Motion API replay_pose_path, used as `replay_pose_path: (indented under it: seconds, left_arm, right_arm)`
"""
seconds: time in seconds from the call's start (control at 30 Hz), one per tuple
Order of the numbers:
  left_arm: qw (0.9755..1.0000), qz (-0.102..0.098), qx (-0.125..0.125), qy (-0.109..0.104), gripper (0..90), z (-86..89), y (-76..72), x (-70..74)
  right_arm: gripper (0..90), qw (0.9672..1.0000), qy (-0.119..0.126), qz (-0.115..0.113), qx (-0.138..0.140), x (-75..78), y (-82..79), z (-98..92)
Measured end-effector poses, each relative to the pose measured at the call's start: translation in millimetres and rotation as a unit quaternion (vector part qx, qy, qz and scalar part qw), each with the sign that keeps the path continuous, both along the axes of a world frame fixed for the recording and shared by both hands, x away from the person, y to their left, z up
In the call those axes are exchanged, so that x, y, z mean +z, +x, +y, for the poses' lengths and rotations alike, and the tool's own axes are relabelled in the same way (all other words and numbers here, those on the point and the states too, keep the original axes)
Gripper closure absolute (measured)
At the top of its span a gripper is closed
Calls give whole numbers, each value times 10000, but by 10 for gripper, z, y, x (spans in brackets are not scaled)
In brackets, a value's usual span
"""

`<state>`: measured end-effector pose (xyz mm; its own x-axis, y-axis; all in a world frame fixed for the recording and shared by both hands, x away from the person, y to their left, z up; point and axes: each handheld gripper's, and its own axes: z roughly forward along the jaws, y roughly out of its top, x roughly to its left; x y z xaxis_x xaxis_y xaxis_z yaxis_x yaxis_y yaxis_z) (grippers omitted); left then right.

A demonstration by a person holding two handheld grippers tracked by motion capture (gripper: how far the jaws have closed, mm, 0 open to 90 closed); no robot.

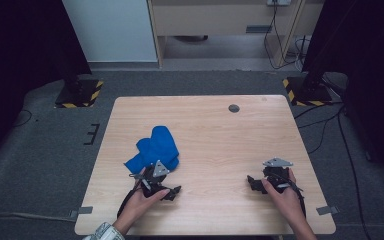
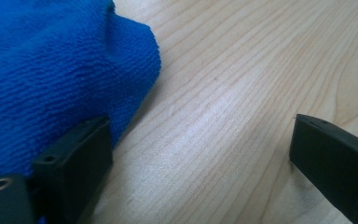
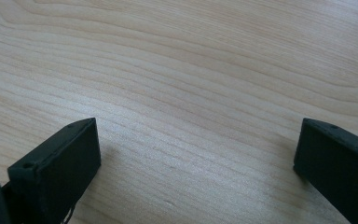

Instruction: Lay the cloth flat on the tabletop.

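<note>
Blue cloth (image 2: pixel 42 74) of looped terry pile, soft and matt, table (image 1: pixel 215 130) of pale wood-grain laminate, smooth with a faint sheen, left gripper (image 2: pixel 200 154) and right gripper (image 3: pixel 196 158) in matt black plastic, grey metal-looking plate (image 1: pixel 277 162) seen on top.

My left gripper (image 1: pixel 156 181) and right gripper (image 1: pixel 271 180) were black, each topped by a grey three-cornered plate; my fingers (image 3: pixel 56 172) were blocky, matt, with small screw holes. A patterned cuff showed bottom left.
</note>
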<state>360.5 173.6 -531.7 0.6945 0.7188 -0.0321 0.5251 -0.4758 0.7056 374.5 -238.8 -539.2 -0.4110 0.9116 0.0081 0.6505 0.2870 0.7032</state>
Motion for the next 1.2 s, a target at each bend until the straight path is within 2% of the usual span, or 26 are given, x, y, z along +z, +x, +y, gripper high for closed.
replay_pose_path:
  seconds: [0.17,0.2,0.4,0.53,0.6,0.7,0.73,0.8,0.9,1.03,1.07,1.2]
  left_arm:
    - [9997,-74,143,-181,68,48,3,49]
    - [9993,-110,186,-299,69,67,3,79]
    - [9986,-173,245,-432,72,109,4,143]
    - [9979,-335,336,-440,72,162,15,216]
    - [9977,-354,338,-460,71,180,24,230]
    - [9965,-504,501,-437,71,266,105,281]
    - [9956,-538,580,-497,71,296,134,297]
    - [9941,-582,720,-558,71,356,191,319]
    - [9930,-603,886,-502,71,426,258,335]
    - [9915,-686,996,-471,69,471,307,374]
    - [9907,-686,1045,-540,69,487,357,400]
    - [9908,-653,1074,-503,64,473,446,430]
  right_arm:
    - [6,10000,0,3,-8,0,0,2]
    - [7,10000,0,3,-10,0,0,3]
    - [6,10000,1,2,-10,0,0,3]
    - [6,10000,1,3,-10,0,0,3]
    - [6,10000,1,2,-10,0,0,3]
    - [6,10000,1,2,-10,0,0,3]
    - [6,10000,2,3,-11,0,0,3]
    - [6,10000,1,2,-10,0,0,3]
    - [6,10000,1,3,-10,0,0,3]
    - [6,10000,0,1,-10,0,0,3]
    - [6,10000,0,2,-10,0,0,3]
    - [6,10000,1,2,-10,0,0,3]
